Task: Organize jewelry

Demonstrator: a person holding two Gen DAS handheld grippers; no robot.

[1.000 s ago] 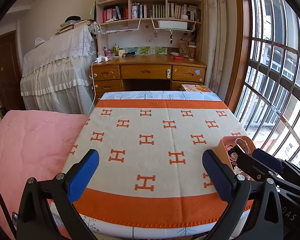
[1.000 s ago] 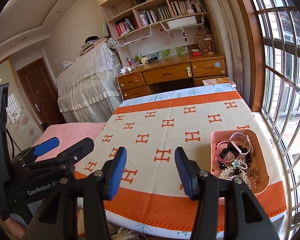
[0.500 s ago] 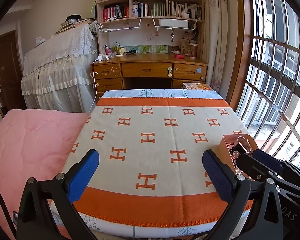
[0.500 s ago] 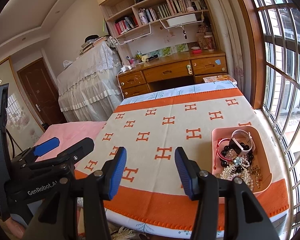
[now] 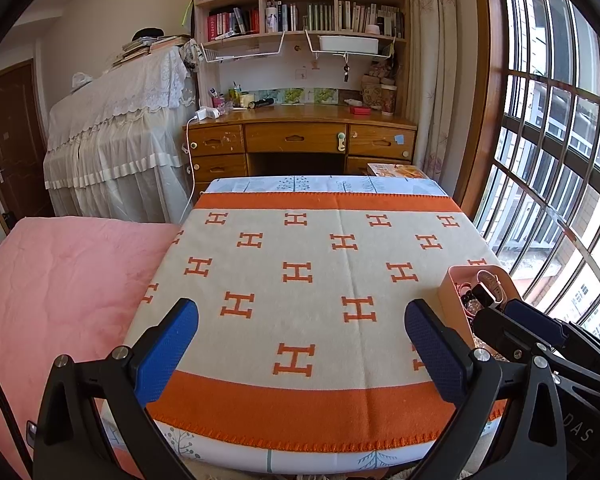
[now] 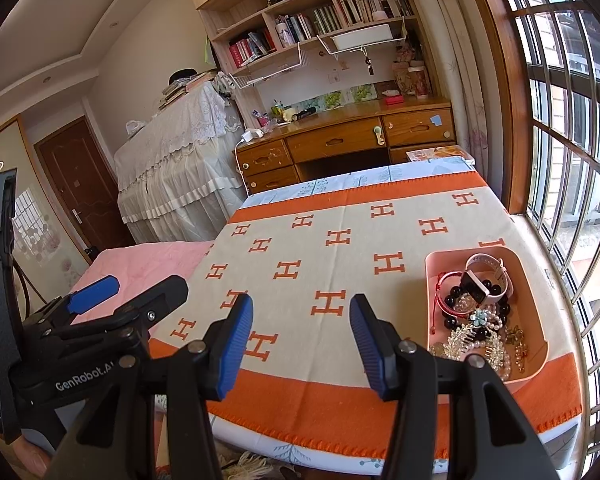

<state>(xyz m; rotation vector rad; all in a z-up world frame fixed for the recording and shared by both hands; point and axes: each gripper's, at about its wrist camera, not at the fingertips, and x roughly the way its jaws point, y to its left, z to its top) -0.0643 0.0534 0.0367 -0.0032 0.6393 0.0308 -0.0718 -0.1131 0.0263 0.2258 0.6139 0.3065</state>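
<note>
Both your left gripper (image 5: 300,344) and right gripper (image 6: 301,340) gape empty. The tray (image 6: 534,292) holds tangled, light, slippery jewelry; pinch the watch (image 6: 490,280) by its stiff strap.

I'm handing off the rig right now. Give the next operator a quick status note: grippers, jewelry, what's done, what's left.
Left gripper: open, empty, over the blanket.
Right gripper: open, empty, left of the pink tray.
All visible jewelry is heaped in the tray at the blanket's window-side near corner: watch, black bead bracelet, red cord bracelet, pearl comb.
Done: nothing visibly sorted.
Left: the whole pile.
</note>
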